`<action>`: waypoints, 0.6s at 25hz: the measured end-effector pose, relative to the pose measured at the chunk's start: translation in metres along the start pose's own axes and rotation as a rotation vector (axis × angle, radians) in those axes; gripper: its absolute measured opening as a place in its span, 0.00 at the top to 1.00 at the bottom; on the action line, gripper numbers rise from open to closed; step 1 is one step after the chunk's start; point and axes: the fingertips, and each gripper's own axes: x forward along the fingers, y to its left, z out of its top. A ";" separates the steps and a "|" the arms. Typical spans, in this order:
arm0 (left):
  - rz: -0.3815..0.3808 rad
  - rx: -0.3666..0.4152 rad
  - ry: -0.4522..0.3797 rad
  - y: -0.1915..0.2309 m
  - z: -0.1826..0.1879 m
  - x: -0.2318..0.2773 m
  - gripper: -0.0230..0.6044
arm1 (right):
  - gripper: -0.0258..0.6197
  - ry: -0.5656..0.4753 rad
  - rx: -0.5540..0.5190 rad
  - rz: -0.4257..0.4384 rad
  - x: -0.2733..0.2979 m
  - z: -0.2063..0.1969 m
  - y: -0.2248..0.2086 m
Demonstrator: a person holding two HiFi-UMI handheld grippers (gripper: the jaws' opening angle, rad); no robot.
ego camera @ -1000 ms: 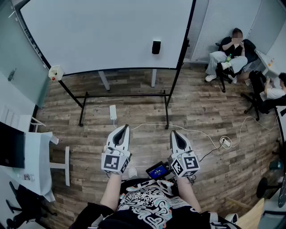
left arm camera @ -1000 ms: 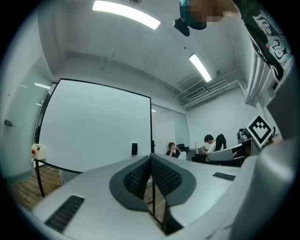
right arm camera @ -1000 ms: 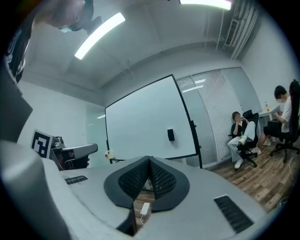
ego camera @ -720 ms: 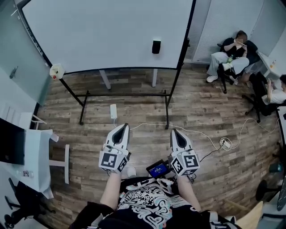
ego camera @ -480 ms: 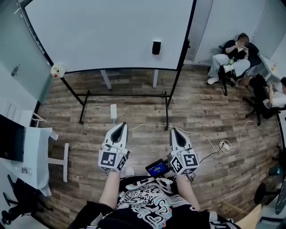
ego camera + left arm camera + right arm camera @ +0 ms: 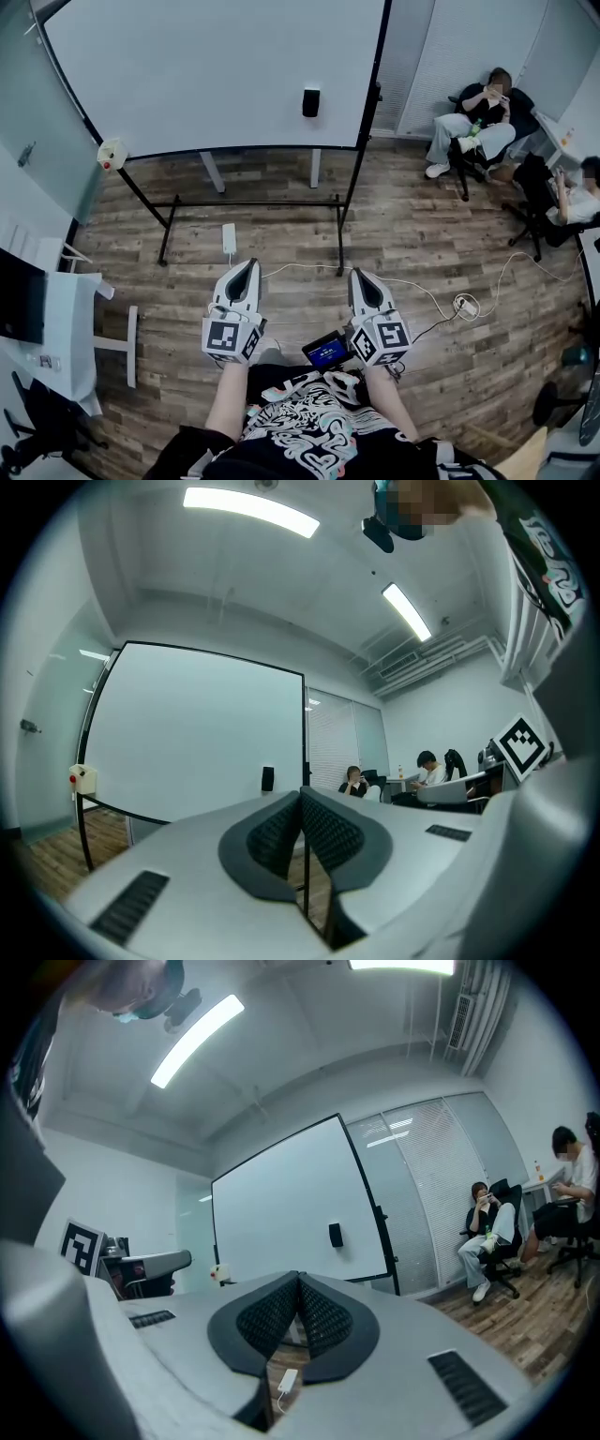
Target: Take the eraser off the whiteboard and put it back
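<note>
A small black eraser (image 6: 311,102) sticks near the lower right of the big whiteboard (image 6: 206,75), which stands on a black wheeled frame. The eraser (image 6: 267,779) and board (image 6: 187,733) show far ahead in the left gripper view; the right gripper view also shows the eraser (image 6: 336,1235) and board (image 6: 281,1213) at a distance. My left gripper (image 6: 246,267) and right gripper (image 6: 359,275) are held side by side, level, pointing at the board and well short of it. The left gripper (image 6: 301,792) and the right gripper (image 6: 298,1279) are both shut with nothing between the pads.
A white power strip (image 6: 228,238) and a cable (image 6: 422,286) lie on the wooden floor between me and the board. A white box with a red button (image 6: 111,153) hangs on the frame's left. Seated people (image 6: 473,112) are at the right, a desk (image 6: 56,319) at the left.
Both grippers have drifted slightly with the person while staying shut. In the head view the whiteboard and eraser now sit a little further left.
</note>
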 end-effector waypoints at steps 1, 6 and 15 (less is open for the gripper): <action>-0.001 -0.001 -0.002 0.001 0.000 0.002 0.93 | 0.94 -0.001 -0.001 -0.002 0.001 0.000 -0.001; -0.002 -0.001 0.010 0.007 -0.004 0.015 0.93 | 0.94 0.007 0.006 -0.008 0.013 -0.003 -0.006; -0.039 -0.011 0.011 0.026 -0.022 0.075 0.93 | 0.94 0.019 -0.005 -0.042 0.062 -0.008 -0.037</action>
